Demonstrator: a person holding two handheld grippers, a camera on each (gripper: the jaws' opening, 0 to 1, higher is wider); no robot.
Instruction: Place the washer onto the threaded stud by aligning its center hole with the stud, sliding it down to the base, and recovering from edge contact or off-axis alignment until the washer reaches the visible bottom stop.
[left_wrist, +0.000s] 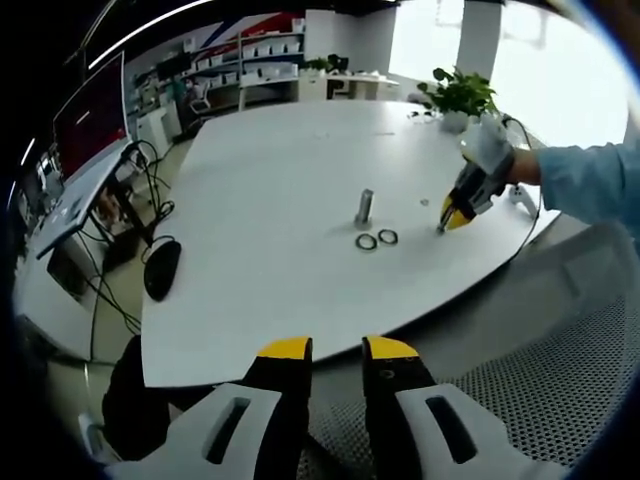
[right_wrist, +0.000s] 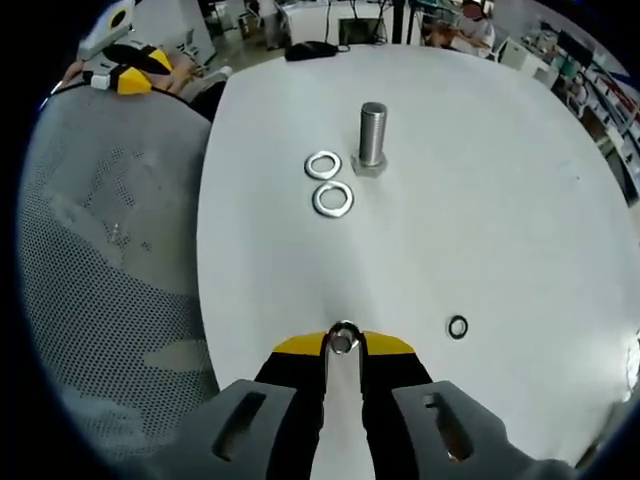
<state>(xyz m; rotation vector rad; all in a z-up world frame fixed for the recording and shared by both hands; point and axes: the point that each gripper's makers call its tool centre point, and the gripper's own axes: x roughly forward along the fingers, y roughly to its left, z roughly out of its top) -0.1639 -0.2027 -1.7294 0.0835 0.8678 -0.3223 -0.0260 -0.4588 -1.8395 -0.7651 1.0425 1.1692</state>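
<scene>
Nearest in the right gripper view, the right gripper (right_wrist: 343, 345) had its yellow-tipped jaws pinched on a washer (right_wrist: 343, 340), held on edge just above the white table (right_wrist: 500, 180). A small ring (right_wrist: 457, 327) lay close to its right. Farther on, two spare washers (right_wrist: 326, 182) lay flat just beside the threaded stud (right_wrist: 371, 137), which stood upright on its hex base. The step in hand looked like carrying the washer to the stud; next it would need tipping flat and centring its hole over the stud's top. In the left gripper view, the left gripper (left_wrist: 337, 350) hung off the table's near edge, jaws slightly apart and holding nothing, while a sleeved arm (left_wrist: 590, 180) reached in, angling the right gripper downward
</scene>
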